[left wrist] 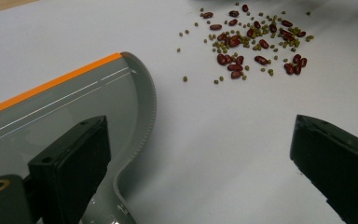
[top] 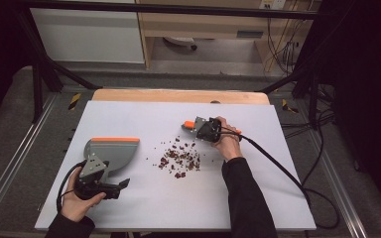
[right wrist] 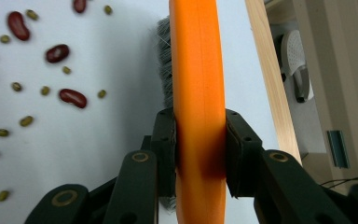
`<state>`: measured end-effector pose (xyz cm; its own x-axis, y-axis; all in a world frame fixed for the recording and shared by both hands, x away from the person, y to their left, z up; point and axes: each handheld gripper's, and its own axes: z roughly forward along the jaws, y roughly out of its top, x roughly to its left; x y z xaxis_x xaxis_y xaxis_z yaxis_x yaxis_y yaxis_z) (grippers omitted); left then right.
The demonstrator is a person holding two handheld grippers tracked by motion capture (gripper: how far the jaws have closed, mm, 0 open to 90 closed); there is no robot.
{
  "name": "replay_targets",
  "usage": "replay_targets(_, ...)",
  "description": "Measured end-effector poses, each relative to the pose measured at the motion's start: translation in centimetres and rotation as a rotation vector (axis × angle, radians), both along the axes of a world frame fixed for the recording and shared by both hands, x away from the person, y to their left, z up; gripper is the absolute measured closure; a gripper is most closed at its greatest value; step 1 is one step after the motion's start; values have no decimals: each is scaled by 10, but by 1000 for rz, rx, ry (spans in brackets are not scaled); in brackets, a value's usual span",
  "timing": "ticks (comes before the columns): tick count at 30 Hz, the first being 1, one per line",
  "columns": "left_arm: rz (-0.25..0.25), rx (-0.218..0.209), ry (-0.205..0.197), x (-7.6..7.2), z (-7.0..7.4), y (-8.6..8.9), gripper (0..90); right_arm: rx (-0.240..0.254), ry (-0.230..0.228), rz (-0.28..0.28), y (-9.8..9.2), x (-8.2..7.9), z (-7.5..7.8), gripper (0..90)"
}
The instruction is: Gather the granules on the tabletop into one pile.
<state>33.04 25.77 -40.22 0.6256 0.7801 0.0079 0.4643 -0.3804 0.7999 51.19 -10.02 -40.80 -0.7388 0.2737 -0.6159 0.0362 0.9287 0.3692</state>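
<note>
At the left of the white counter [top: 144,203] we are holding the left hand-held gripper [top: 110,187] with its jaws spread wide and gripping nothing; one jaw is hanging over the grey dustpan [top: 110,151], whose orange edge [left wrist: 51,84] is facing away from us; in the middle, red beans [left wrist: 235,58] and small green ones [left wrist: 185,79] are lying scattered on the counter, apart from the dustpan; at the right, the right hand-held gripper [right wrist: 200,154] is clamping the orange handle of a brush [right wrist: 199,70], its grey bristles [right wrist: 164,60] resting just beside the nearest beans.
</note>
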Motion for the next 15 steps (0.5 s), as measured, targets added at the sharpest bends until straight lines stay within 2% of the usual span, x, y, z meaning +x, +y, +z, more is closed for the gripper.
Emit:
replay_targets(11,-3,8,2,0,-1,-1,49,0,2,80,12,-24,-2,687)
replay_targets(15,-4,8,4,0,-1,-2,50,-17,-2,97,14,-32,-3,686)
